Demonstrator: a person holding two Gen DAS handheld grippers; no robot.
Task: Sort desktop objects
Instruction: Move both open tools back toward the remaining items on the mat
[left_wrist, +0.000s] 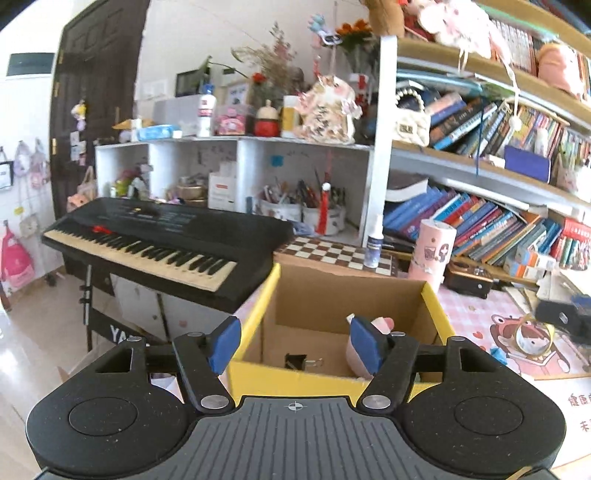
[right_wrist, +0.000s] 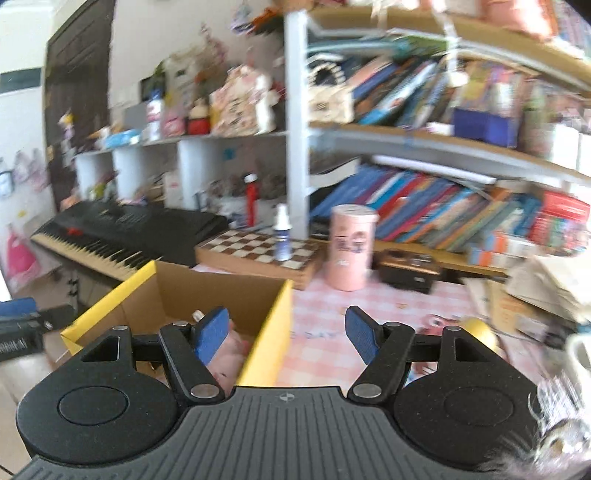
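We are hovering both the left hand-held gripper (left_wrist: 293, 345) and right hand-held gripper (right_wrist: 284, 334) wide apart and empty at the cardboard box (left_wrist: 345, 295), while yellow tape (right_wrist: 478, 330) is lying rightward on the worktop (right_wrist: 388, 306), nearer our right.

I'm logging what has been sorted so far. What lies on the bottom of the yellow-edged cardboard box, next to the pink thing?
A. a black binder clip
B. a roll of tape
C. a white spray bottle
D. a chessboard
A: the left wrist view shows a black binder clip on the floor of the cardboard box, beside the pink thing.
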